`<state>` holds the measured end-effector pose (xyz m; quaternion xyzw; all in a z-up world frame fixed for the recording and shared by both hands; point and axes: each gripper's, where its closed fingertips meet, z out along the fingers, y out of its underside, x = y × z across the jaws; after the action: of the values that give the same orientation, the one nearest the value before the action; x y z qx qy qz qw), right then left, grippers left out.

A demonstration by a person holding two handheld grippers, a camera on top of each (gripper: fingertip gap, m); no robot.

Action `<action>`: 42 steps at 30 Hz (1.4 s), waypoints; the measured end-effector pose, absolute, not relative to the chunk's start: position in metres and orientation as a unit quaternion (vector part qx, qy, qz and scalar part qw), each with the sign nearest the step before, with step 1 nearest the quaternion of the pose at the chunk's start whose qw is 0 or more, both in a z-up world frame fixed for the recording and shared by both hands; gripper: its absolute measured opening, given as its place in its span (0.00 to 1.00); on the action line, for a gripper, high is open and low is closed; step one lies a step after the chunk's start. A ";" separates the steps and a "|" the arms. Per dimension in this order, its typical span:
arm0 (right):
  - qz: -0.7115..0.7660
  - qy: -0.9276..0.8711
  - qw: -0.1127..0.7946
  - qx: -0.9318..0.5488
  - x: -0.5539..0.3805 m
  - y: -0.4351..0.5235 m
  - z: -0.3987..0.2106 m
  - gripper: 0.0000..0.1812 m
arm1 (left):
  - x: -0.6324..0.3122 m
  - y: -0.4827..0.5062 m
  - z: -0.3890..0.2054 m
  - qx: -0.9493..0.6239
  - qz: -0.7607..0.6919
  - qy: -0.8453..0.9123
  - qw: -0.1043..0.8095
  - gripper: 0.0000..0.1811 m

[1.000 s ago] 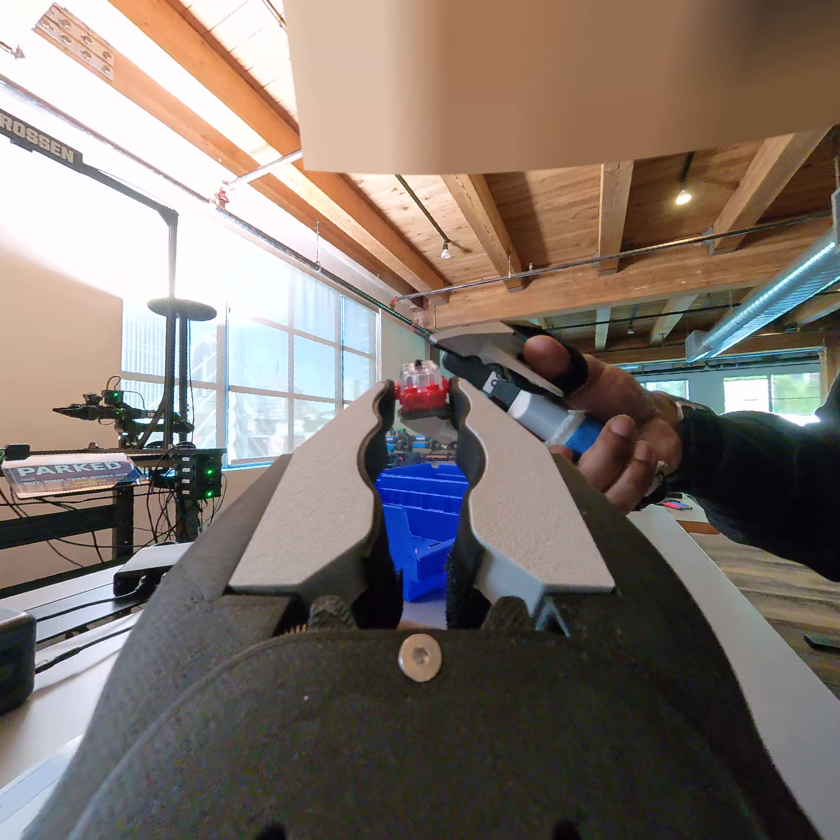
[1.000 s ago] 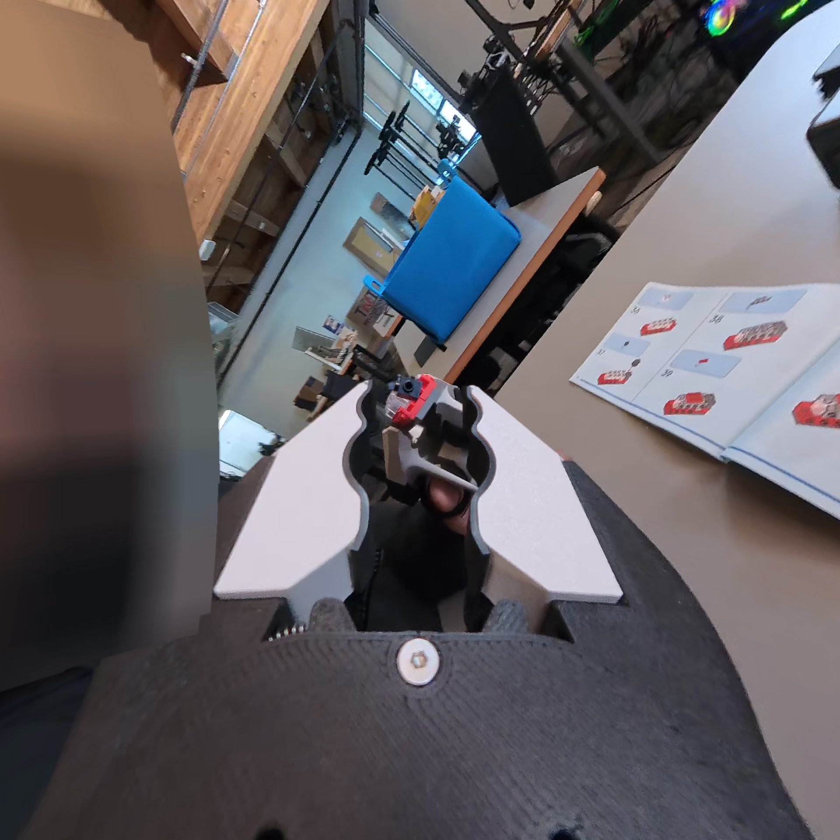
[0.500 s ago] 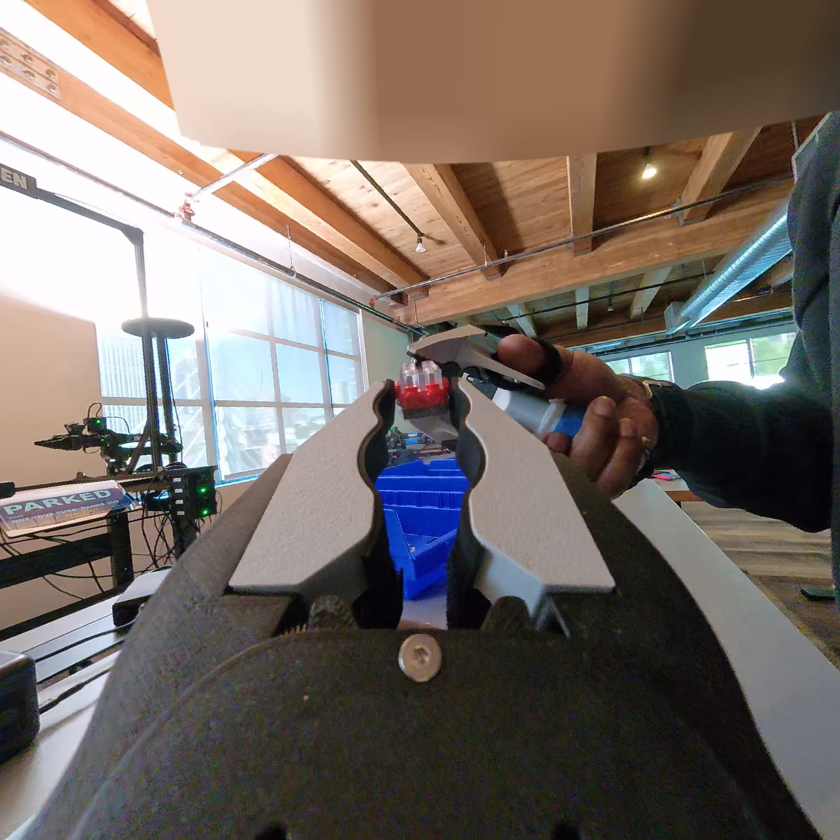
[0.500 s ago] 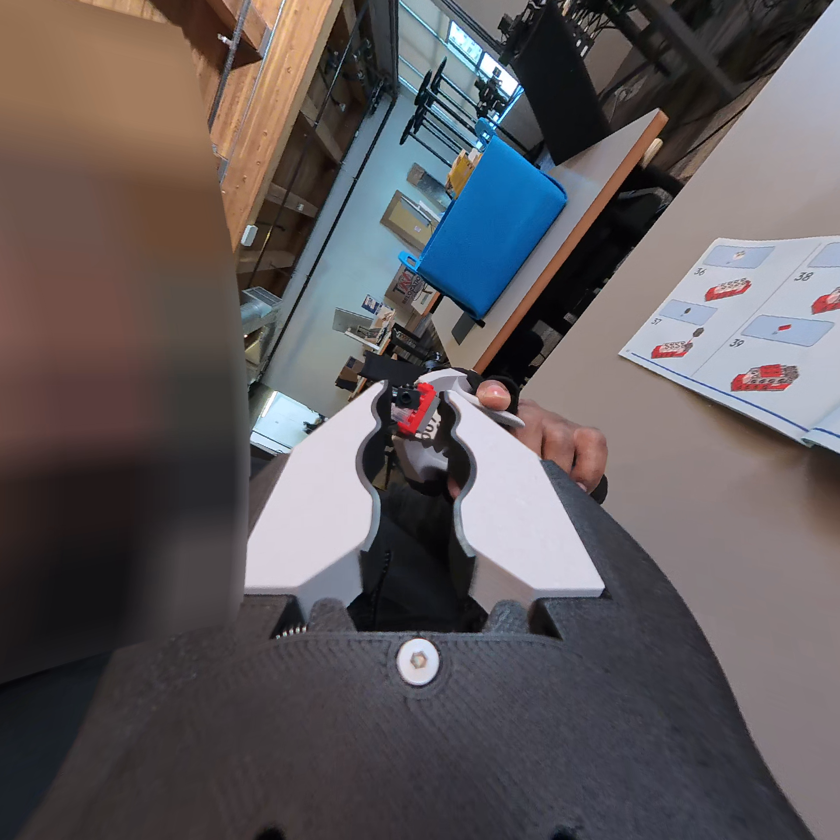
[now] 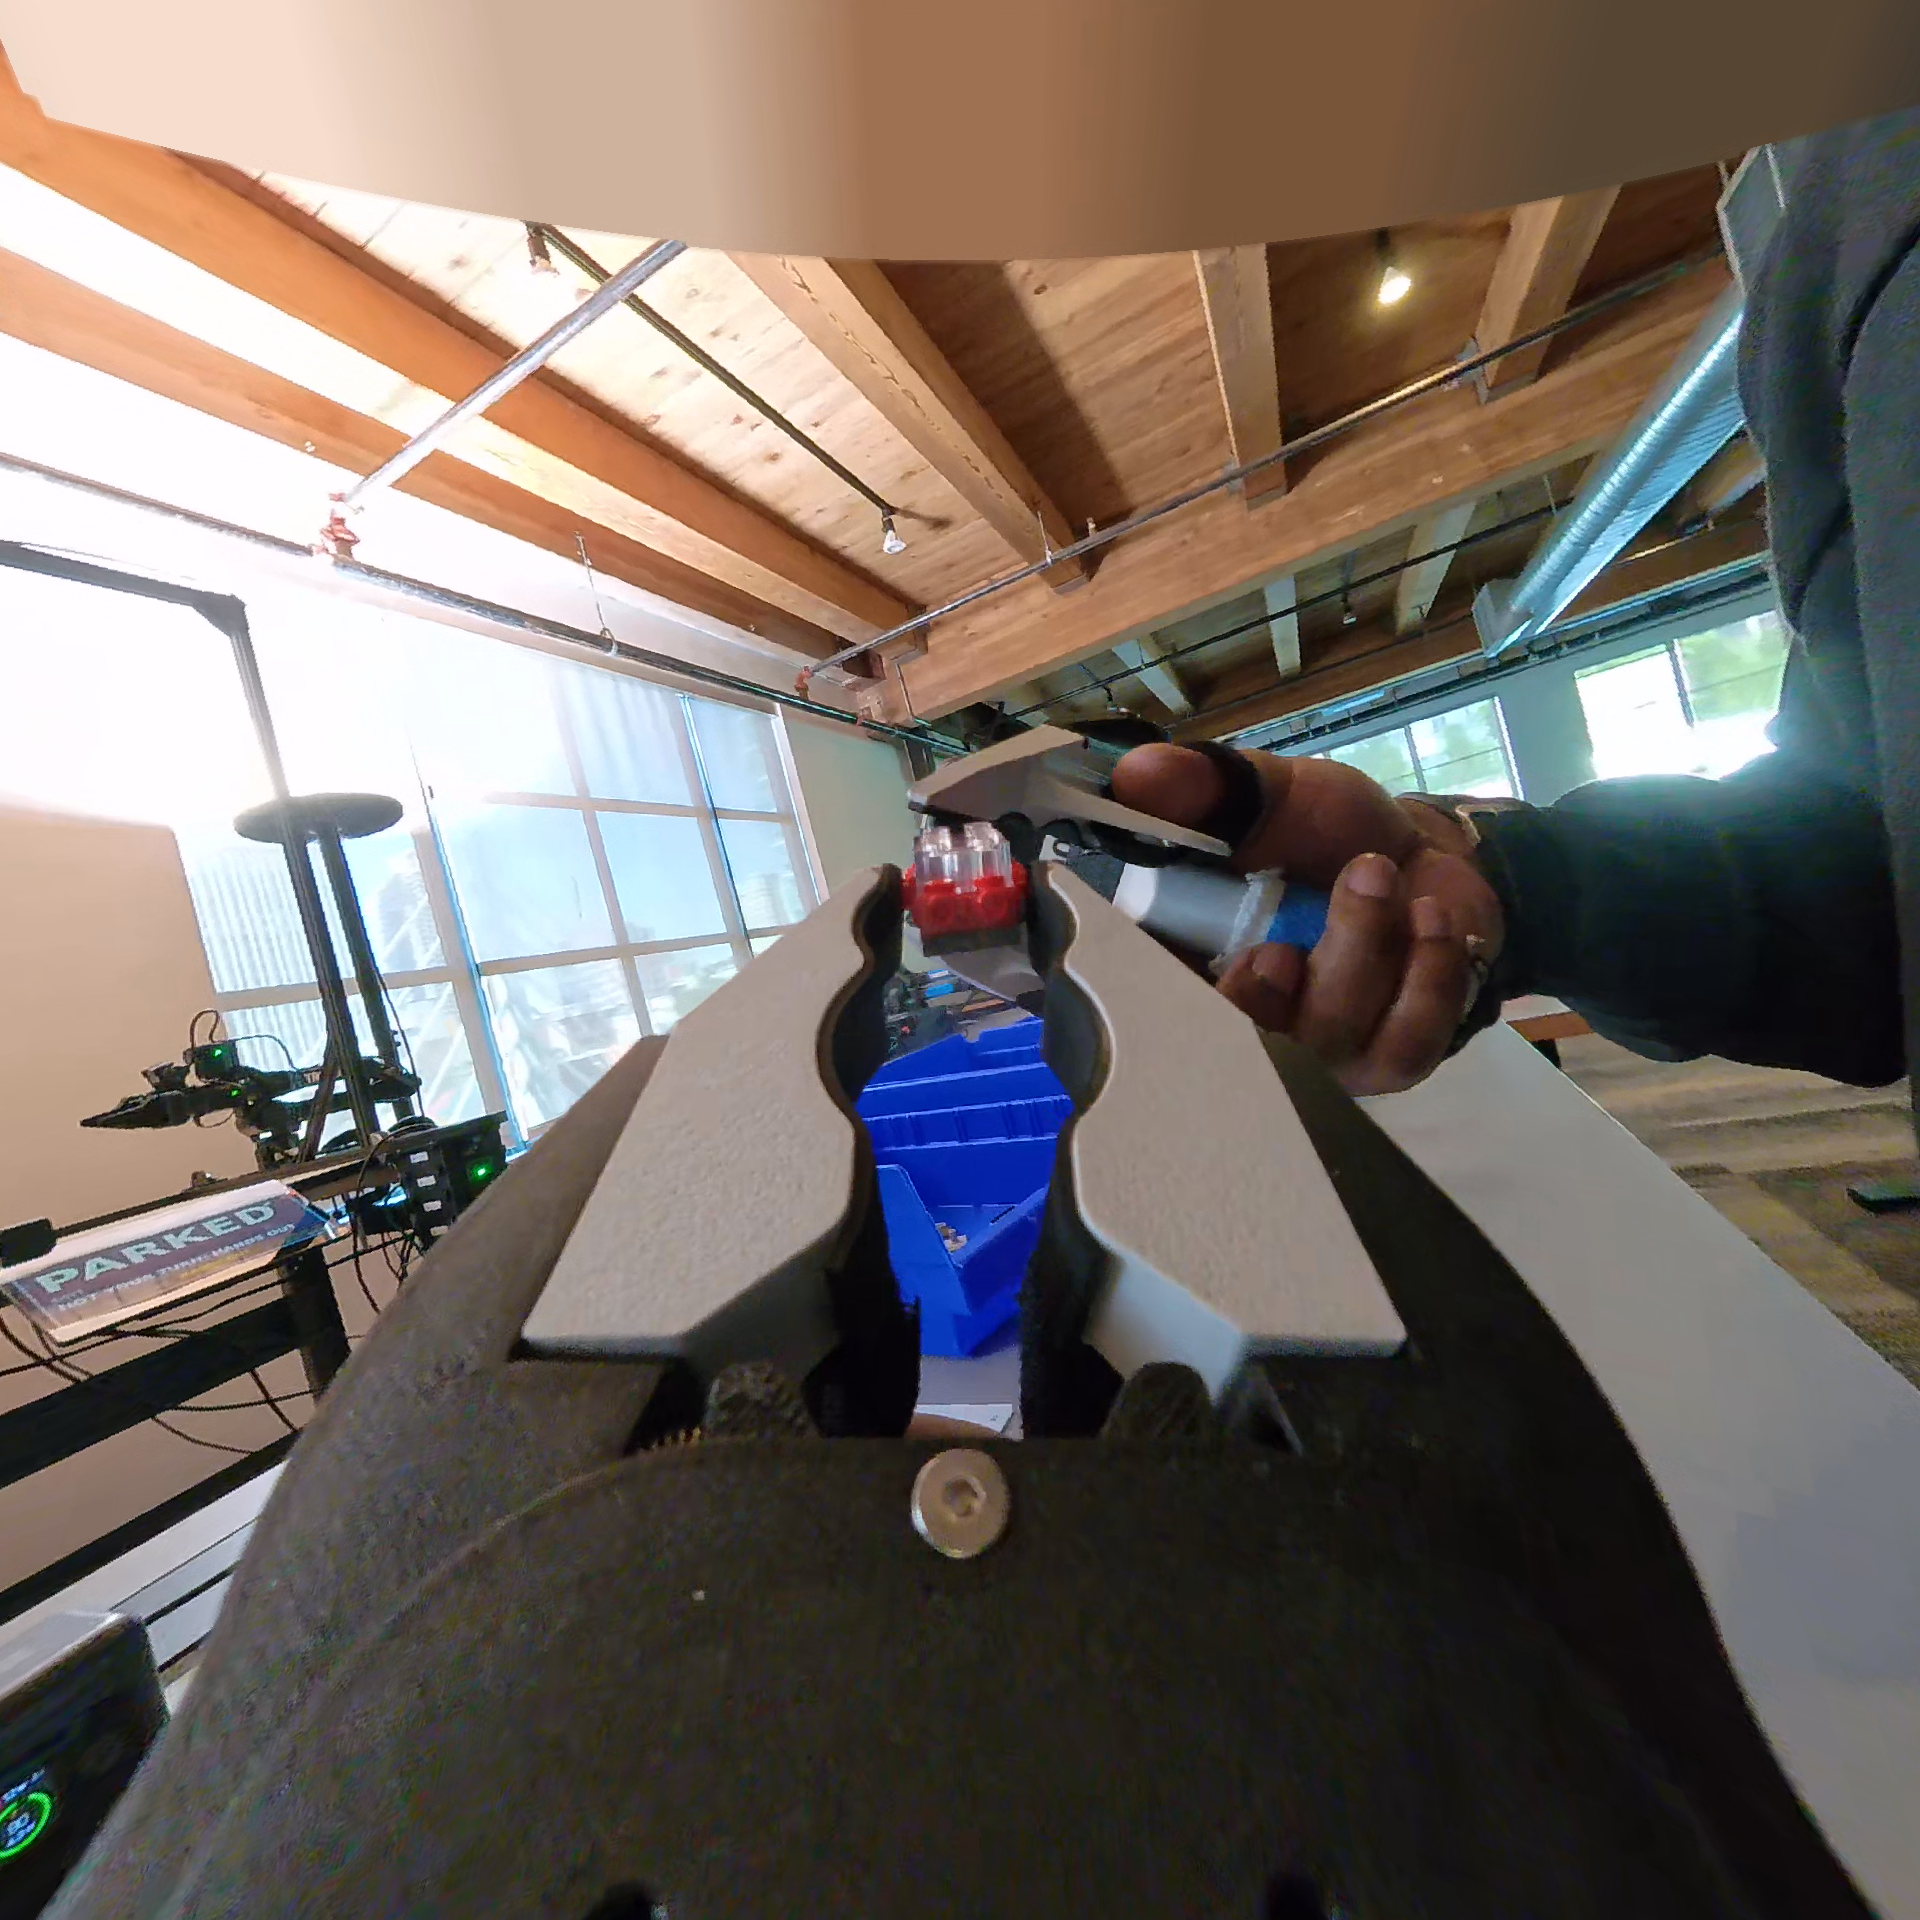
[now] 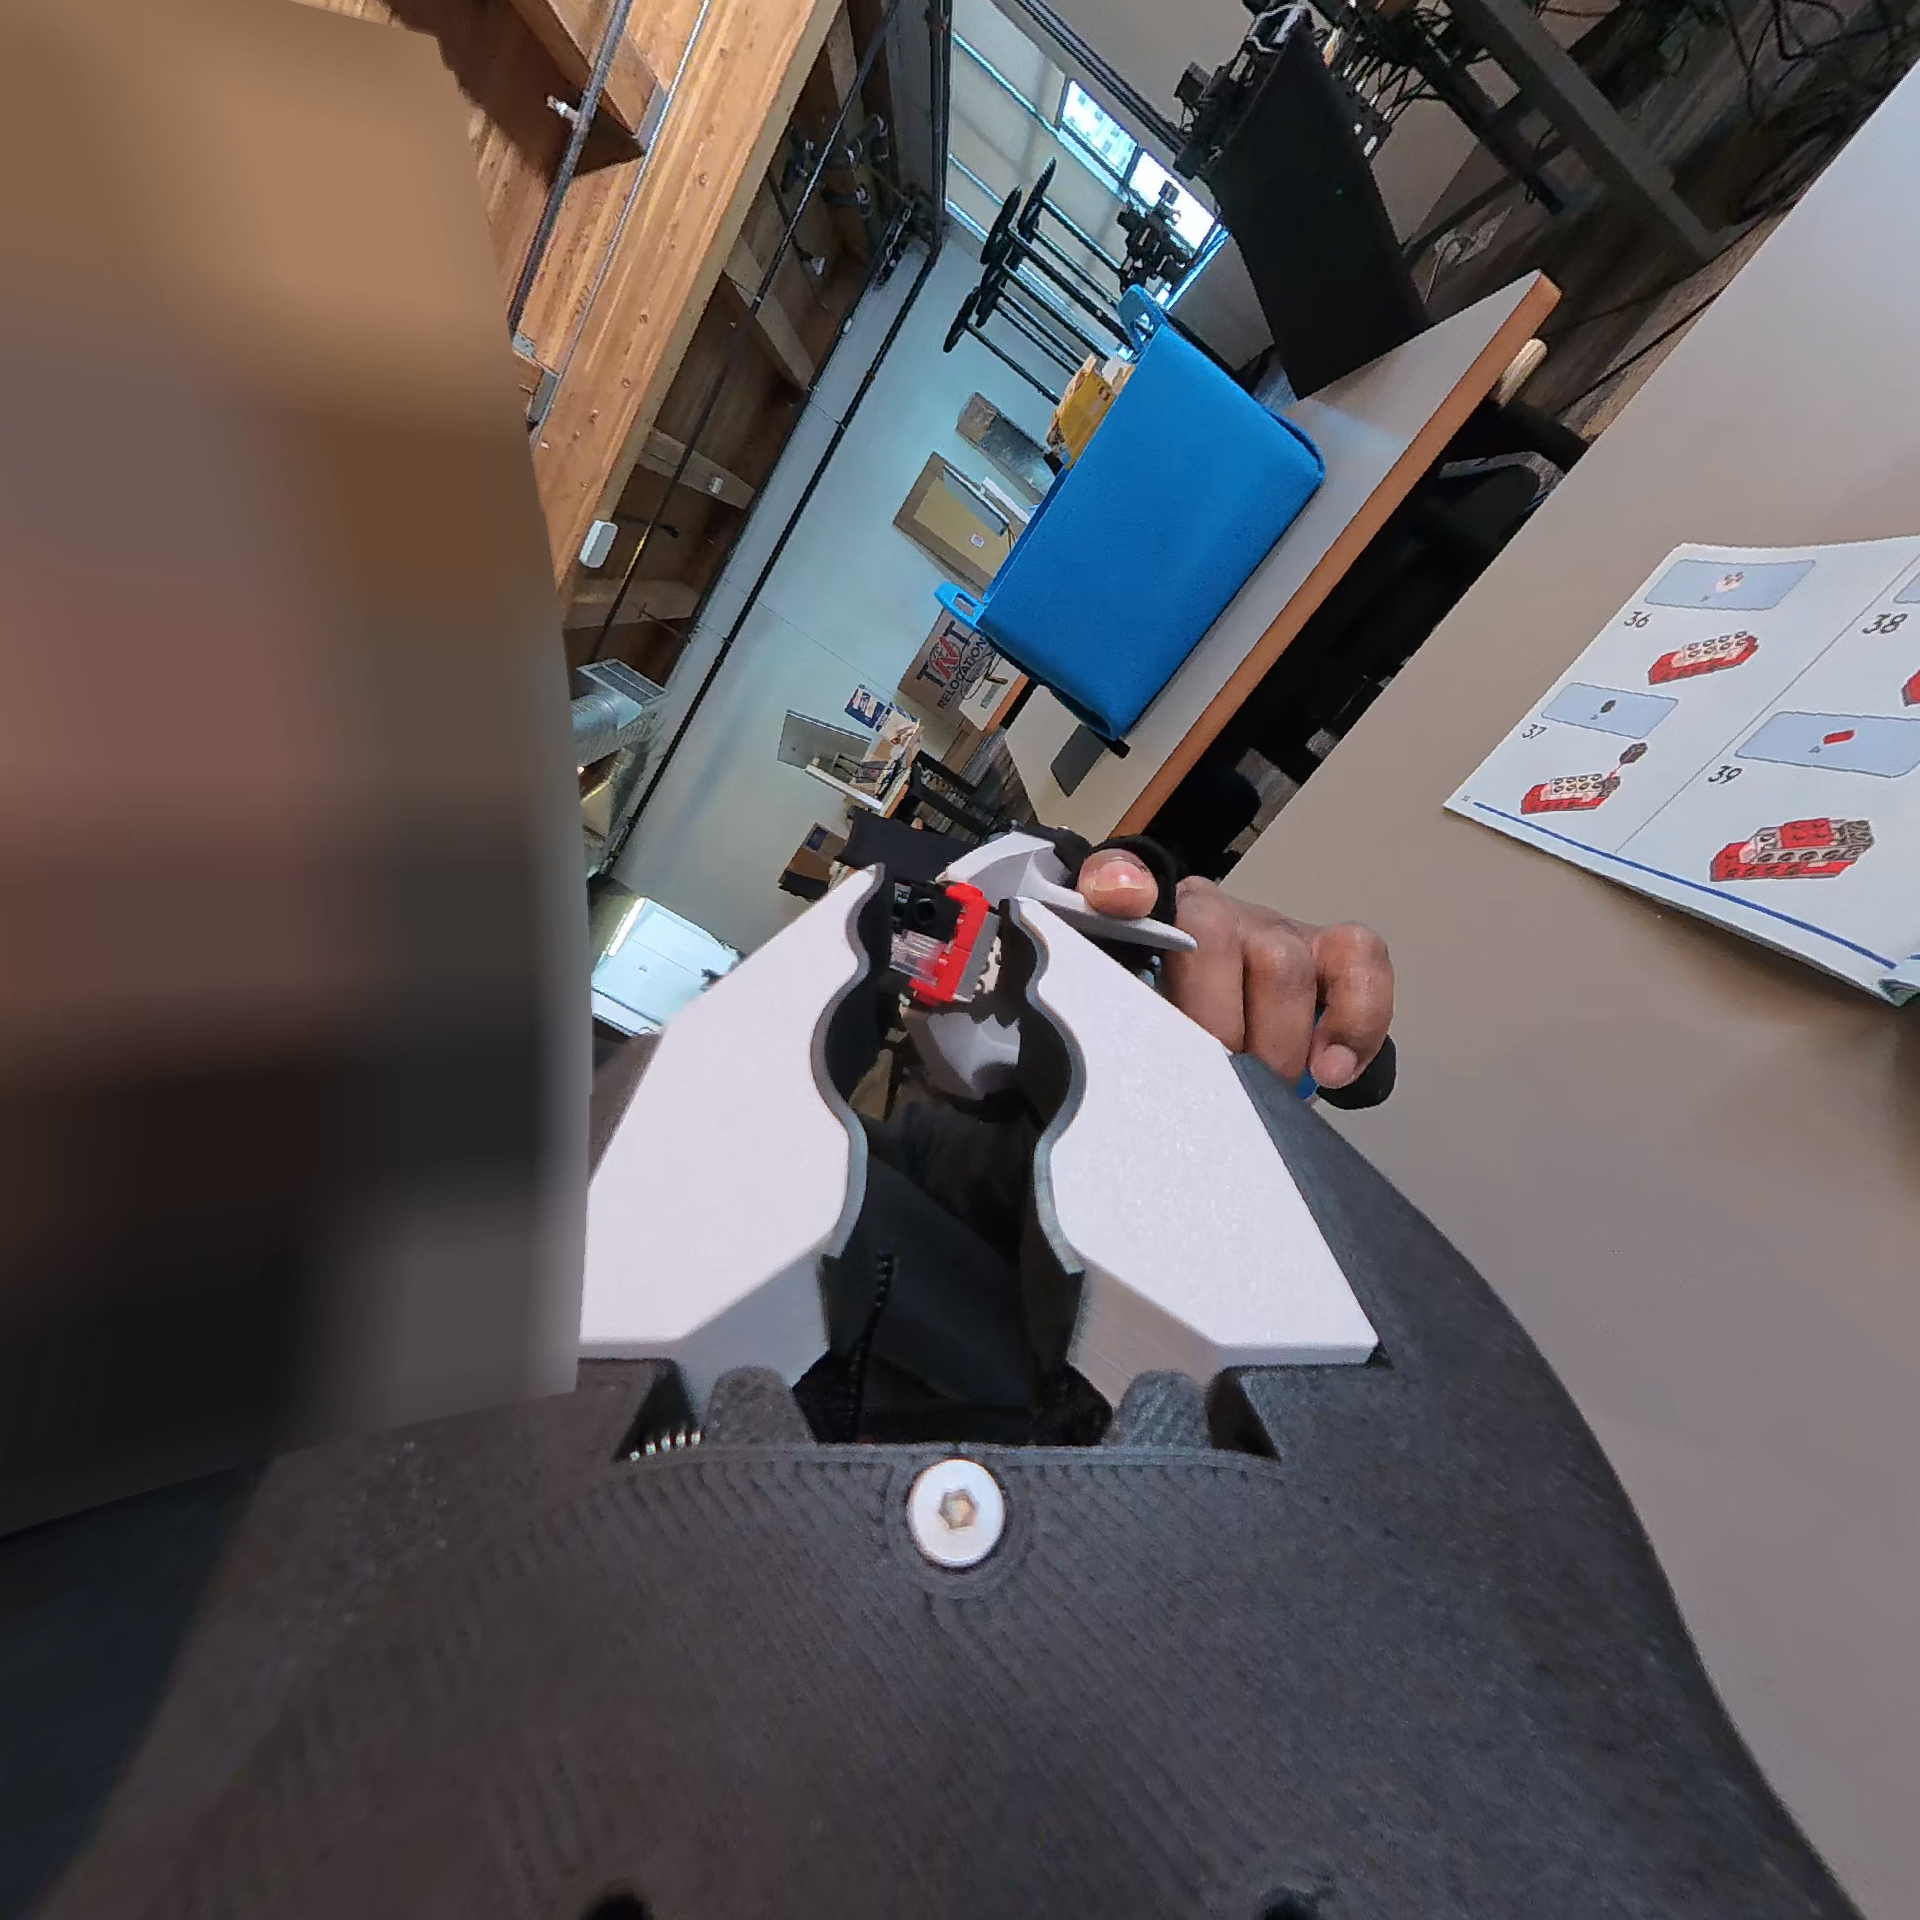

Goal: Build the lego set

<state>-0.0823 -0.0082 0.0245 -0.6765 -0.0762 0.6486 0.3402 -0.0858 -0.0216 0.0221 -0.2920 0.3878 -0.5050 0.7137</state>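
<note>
Lego car (image 5: 966, 902), small and red, is pinched up in the air by both the left tool (image 5: 964, 914) and right tool (image 6: 940, 940), and a hard squeeze could pop bricks off.

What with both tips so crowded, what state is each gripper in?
Left gripper: closed on the Lego assembly.
Right gripper: closed on it too.

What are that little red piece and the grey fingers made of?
The red piece looks like glossy moulded plastic, with a see-through studded brick on top that lets light through. The grey fingers look like matte plastic with a fine grainy surface, possibly 3D-printed; I can't be sure.
</note>
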 end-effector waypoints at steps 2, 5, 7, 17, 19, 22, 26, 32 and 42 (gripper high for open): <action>0.646 -0.076 0.347 -0.676 -0.082 -0.009 0.024 0.10 | -0.085 -0.023 0.021 -0.290 -0.507 0.390 0.712 0.13; 0.637 -0.078 0.362 -0.676 -0.080 -0.009 0.023 0.10 | -0.083 -0.023 0.020 -0.293 -0.508 0.394 0.708 0.13; 0.631 -0.080 0.371 -0.676 -0.079 -0.009 0.023 0.10 | -0.083 -0.023 0.019 -0.294 -0.510 0.396 0.705 0.13; 0.589 -0.111 0.416 -0.684 -0.076 -0.008 0.020 0.10 | -0.078 -0.020 0.012 -0.309 -0.506 0.416 0.690 0.13; 0.588 -0.113 0.418 -0.683 -0.075 -0.007 0.019 0.10 | -0.078 -0.020 0.011 -0.312 -0.506 0.418 0.687 0.13; 0.586 -0.117 0.424 -0.681 -0.074 -0.007 0.018 0.10 | -0.075 -0.020 0.008 -0.320 -0.508 0.422 0.679 0.15; 0.589 -0.118 0.430 -0.674 -0.073 -0.006 0.018 0.10 | -0.073 -0.021 0.007 -0.330 -0.541 0.418 0.651 0.18; 0.540 -0.169 0.471 -0.677 -0.069 -0.006 0.013 0.10 | -0.074 -0.013 0.007 -0.371 -0.651 0.377 0.545 0.22; 0.436 -0.291 0.530 -0.666 -0.073 -0.014 0.006 0.10 | -0.061 -0.027 -0.012 -0.405 -0.725 0.396 0.393 0.18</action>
<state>-0.0734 -0.0145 0.0062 -0.6660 -0.2914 0.4363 0.5303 -0.0606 -0.0267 -0.0117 -0.4048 0.3958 -0.7246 0.3931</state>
